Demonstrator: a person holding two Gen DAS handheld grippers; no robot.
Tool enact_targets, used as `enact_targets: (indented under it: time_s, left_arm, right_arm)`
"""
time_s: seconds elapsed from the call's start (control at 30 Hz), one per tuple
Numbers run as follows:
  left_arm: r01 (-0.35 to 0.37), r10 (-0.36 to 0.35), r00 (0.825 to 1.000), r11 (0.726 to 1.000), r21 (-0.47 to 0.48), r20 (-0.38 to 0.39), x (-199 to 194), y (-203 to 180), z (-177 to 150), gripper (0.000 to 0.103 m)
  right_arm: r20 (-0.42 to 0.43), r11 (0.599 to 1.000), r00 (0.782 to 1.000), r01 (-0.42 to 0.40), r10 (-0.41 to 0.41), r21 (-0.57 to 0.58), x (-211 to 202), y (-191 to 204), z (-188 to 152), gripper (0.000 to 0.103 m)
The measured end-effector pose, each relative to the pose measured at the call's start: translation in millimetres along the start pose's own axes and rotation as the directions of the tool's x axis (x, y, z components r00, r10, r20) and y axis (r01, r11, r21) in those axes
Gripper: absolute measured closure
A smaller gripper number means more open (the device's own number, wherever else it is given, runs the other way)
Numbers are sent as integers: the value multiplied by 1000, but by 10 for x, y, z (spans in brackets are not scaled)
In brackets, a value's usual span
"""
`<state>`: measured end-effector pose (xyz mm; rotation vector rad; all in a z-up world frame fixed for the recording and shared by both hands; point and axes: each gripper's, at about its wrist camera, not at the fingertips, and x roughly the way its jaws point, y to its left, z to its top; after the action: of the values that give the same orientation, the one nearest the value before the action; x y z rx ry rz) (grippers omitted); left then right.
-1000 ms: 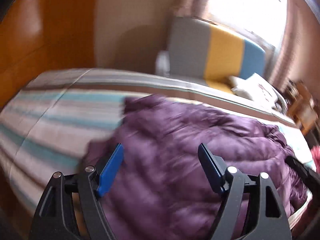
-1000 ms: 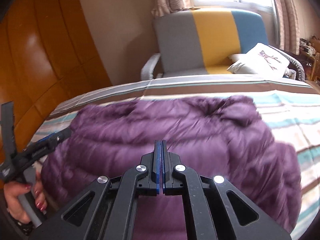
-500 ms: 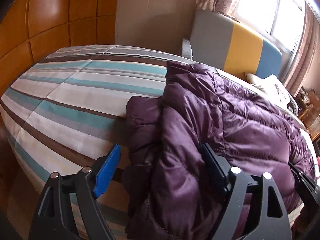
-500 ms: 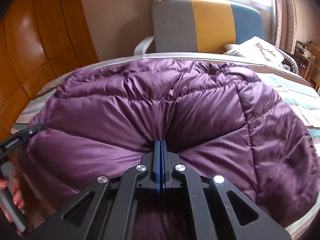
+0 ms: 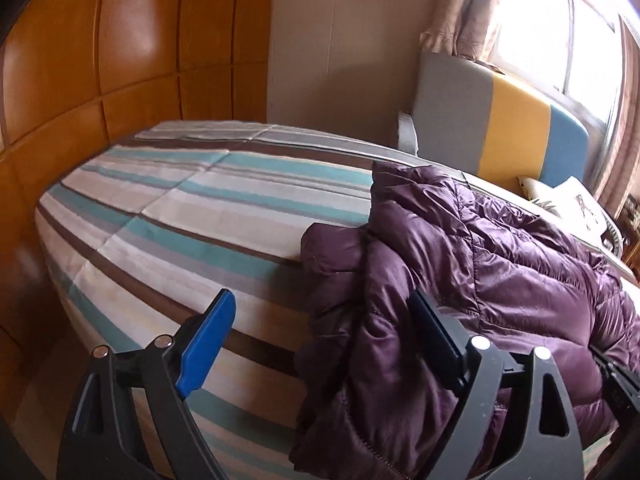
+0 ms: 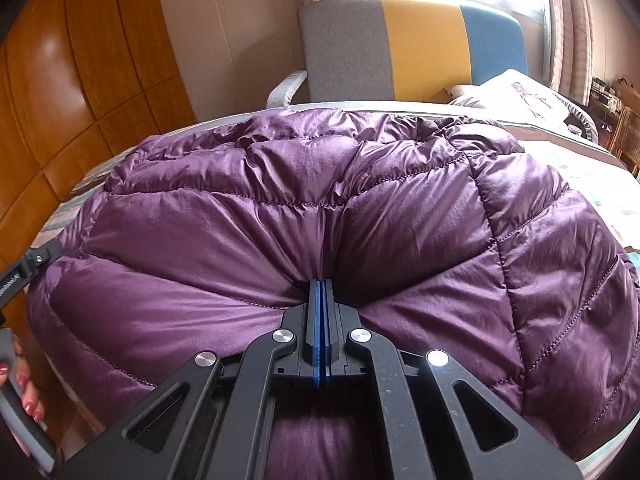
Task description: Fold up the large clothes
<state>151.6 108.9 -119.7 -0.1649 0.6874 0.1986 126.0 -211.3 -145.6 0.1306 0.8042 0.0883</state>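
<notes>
Nearest in the right wrist view, the right gripper (image 6: pixel 320 292) has its blue pads pressed flat together with a pinch of the purple down jacket (image 6: pixel 320 208) drawn into them; the shell puckers toward that spot, which suggests the hold is there to steady or carry this edge during a fold. The left gripper (image 5: pixel 320 340) stands wide apart, gripping nothing: one blue pad hovers over bare striped bedspread (image 5: pixel 192 216), while the other lies against the jacket's bunched side, probably lined up to take that edge. The person's left hand (image 6: pixel 20 384) shows at the lower left of the right wrist view, wrapped on its handle.

The jacket lies along the bed's near edge, piled toward the right-hand side, its far part reaching toward the far edge. To its left the bedspread is uncovered, likely room for laying it out. Beyond the bed stands a grey, yellow and blue armchair (image 6: pixel 412 44) with a white cushion (image 6: pixel 516 96) beside it, then the window (image 5: pixel 560 28).
</notes>
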Motion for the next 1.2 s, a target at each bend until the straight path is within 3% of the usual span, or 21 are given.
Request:
enact_targets:
  time_s: [0.07, 0.13, 0.23, 0.37, 0.57, 0.6, 0.67, 0.73, 0.8, 1.0, 1.1, 1.2]
  left_arm:
    - [11, -12, 999, 1000, -13, -39, 58, 21, -13, 15]
    - [65, -67, 995, 997, -32, -78, 109, 29, -48, 15]
    - [230, -241, 958, 969, -90, -154, 226, -6, -90, 15]
    - [280, -306, 937, 946, -160, -169, 338, -4, -102, 16]
    - [335, -393, 904, 896, -293, -169, 457, 12, -86, 45]
    - [337, -402, 901, 886, -317, -166, 467, 25, -89, 56]
    - [335, -403, 904, 876, -347, -144, 446, 42, -70, 70]
    - [328, -381, 916, 892, -311, -127, 375, -33, -36, 80]
    - [330, -370, 924, 901, -283, -101, 276, -98, 9, 84]
    - [364, -379, 925, 897, -251, -13, 52, -216, 83, 85]
    - [353, -367, 930, 904, -242, -15, 64, -169, 74, 85]
    - [360, -378, 926, 893, -271, -15, 83, -124, 77, 85]
  right_arm:
    - [3, 1000, 1000, 6, -6, -7, -3, 4, -2, 102]
    - [4, 1000, 1000, 8, -8, -12, -5, 23, -12, 102]
    - [4, 1000, 1000, 6, -6, -7, -8, 19, -15, 102]
    - [18, 1000, 1000, 15, -15, -17, -28, 33, -30, 102]
    - [23, 1000, 999, 24, -24, -19, -20, 84, -51, 102]
    - [23, 1000, 999, 24, -23, -17, -20, 90, -50, 102]
    - [23, 1000, 999, 25, -24, -19, -24, 91, -48, 102]
    - [21, 999, 999, 27, -26, -21, -24, 92, -43, 102]
    - [19, 1000, 1000, 24, -23, -18, -20, 85, -40, 102]
    - [16, 1000, 1000, 14, -14, 1, -16, 61, -32, 102]
    - [20, 999, 1000, -17, 16, 52, -73, -12, -5, 102]
    - [17, 1000, 1000, 20, -19, -12, -70, 64, -23, 102]
